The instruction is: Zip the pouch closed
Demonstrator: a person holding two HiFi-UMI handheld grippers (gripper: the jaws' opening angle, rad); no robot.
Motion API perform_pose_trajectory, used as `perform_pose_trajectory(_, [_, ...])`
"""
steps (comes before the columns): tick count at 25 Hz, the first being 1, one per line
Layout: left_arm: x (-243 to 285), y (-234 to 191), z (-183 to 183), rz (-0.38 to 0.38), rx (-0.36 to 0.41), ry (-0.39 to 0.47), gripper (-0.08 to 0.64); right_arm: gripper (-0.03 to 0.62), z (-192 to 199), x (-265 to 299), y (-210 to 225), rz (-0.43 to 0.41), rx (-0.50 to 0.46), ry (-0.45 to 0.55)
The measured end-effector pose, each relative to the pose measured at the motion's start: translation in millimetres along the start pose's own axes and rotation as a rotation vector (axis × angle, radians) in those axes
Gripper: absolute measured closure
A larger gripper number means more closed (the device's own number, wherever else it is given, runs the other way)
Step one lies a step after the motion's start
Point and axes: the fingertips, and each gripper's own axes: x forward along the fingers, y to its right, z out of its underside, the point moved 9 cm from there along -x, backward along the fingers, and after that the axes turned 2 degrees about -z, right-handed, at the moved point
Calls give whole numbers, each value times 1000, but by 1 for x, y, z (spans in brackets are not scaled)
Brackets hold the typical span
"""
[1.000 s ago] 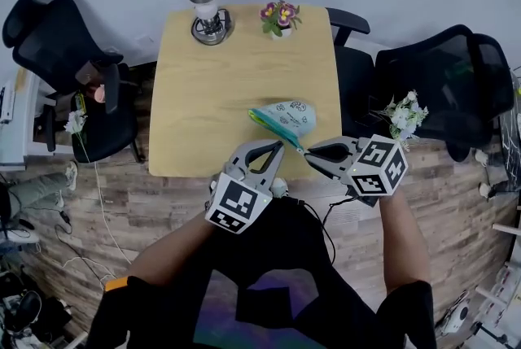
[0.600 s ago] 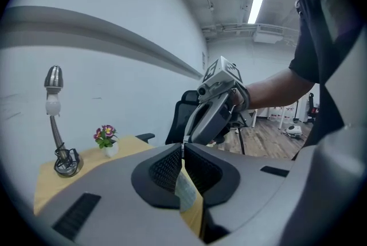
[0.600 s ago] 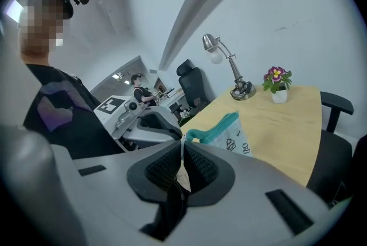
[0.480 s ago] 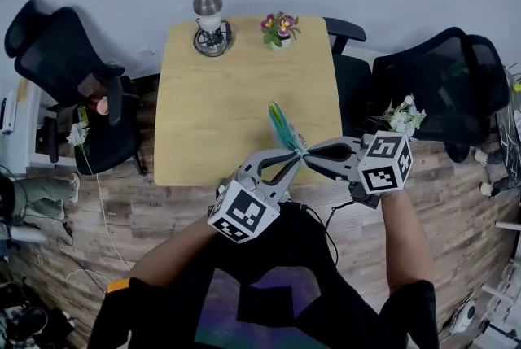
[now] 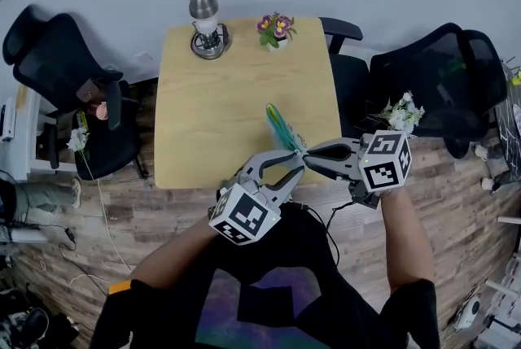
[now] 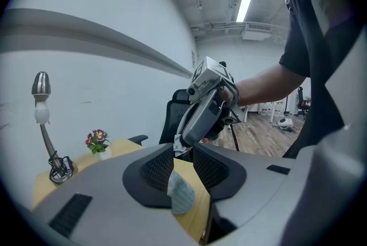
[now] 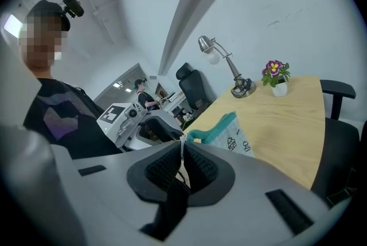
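The pale pouch with a teal zipper edge (image 5: 280,128) hangs on edge above the near part of the wooden table (image 5: 212,111). My left gripper (image 5: 295,163) is shut on the pouch's near end; its cloth (image 6: 181,192) shows between the pads. Just to the right, my right gripper (image 5: 309,150) is shut on a thin white zipper pull (image 7: 182,146) at the same end. In the right gripper view the teal edge (image 7: 218,124) and printed side (image 7: 239,139) stretch away from the jaws. The two grippers' tips nearly touch.
A desk lamp (image 5: 203,14) and a small flower pot (image 5: 275,26) stand at the table's far edge. Black office chairs stand at the left (image 5: 65,71) and right (image 5: 440,71). White flowers (image 5: 401,115) sit beside the right chair.
The pouch has come up off the table and turned from flat to edge-on. My left gripper moved right and closed on its near end. Both hands rose a little.
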Motion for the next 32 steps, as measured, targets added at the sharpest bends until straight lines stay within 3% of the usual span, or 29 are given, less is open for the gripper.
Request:
perform_pose_trajectory(16, [5,3,-1,-1,48,-1,446,561,7,-3,9,-151,121,65])
perform_pose_trajectory(21, [7,3,0,-1,58,0,449,561,8,-4,11,-160,122,57])
perform_pose_trajectory(27, [6,4,0,10,53,8,512,565,9,-7,9,-142,83,12])
perform_pose_trajectory(32, [3,-1,-2,11,6,32,541,566,9,-10,7,-91,20,-32])
